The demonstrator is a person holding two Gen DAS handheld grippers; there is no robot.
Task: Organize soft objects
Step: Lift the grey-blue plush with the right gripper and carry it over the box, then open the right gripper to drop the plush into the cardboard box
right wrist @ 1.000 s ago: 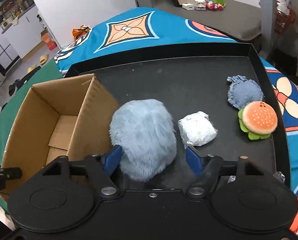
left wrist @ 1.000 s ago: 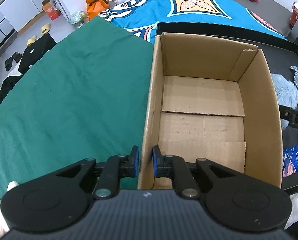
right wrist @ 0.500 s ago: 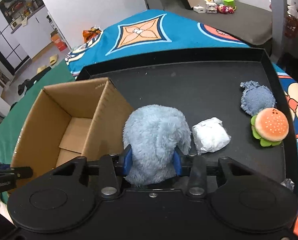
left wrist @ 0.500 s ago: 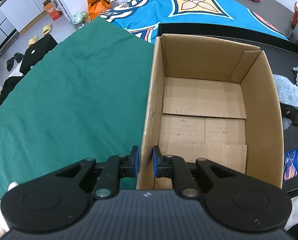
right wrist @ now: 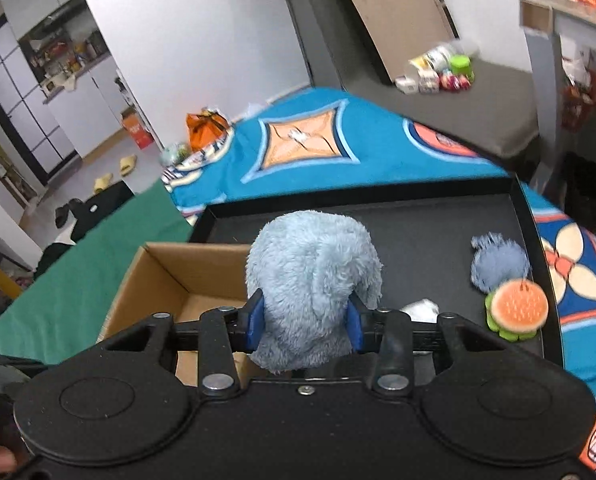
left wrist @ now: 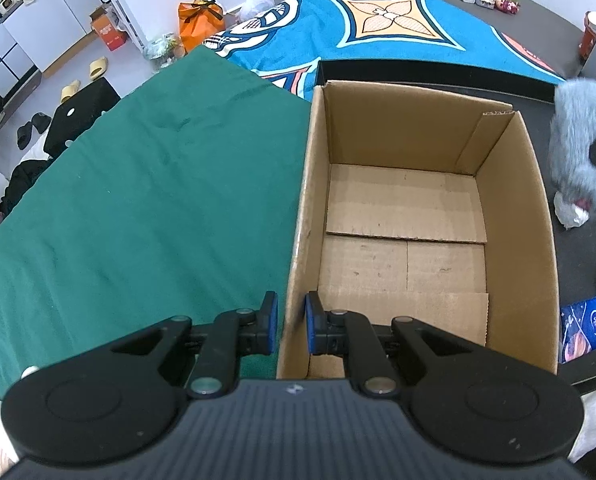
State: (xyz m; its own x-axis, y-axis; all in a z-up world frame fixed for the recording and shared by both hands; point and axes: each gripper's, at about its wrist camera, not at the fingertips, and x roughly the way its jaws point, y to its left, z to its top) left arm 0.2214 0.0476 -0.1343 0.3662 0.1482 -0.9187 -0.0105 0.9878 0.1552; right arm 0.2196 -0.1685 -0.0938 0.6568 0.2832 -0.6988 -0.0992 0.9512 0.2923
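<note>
Plush: a pale blue furry plush point(right wrist: 312, 280) sits between the pads of the right tool point(right wrist: 305, 318), lifted clear of the black tray point(right wrist: 426, 216) and hanging just beyond the tool's nose, above the near corner of the box point(right wrist: 165, 276).
Right tool: clamped on the plush at its lower middle; the fur bulges out above and below the blue pads point(right wrist: 255, 318).
How it handles: by the look of it, very light and very soft. It squashes where pinched, so the grip sinks in rather than biting. It is not fragile, and the fur gives plenty of friction, so a slip seems unlikely.
Where to hold: across the thick middle of the body, as now; a pinch on loose fur alone would probably let it swing.
Box: open, brown cardboard, empty inside point(left wrist: 406, 240), lying left of and below the right tool.
Left tool: point(left wrist: 291, 322) nearly closed, its pads pinching the box's near left wall, one pad outside and one inside, steadying it.
Others waiting: right of the held plush, on the tray, lie a small denim-blue plush point(right wrist: 500, 266) and, touching it, a burger plush point(right wrist: 516, 310); a white packet point(right wrist: 420, 307) peeks out behind the right tool's arm.
Around: green cloth point(left wrist: 137, 200) left of the box, blue patterned cover point(left wrist: 378, 28) beyond.
</note>
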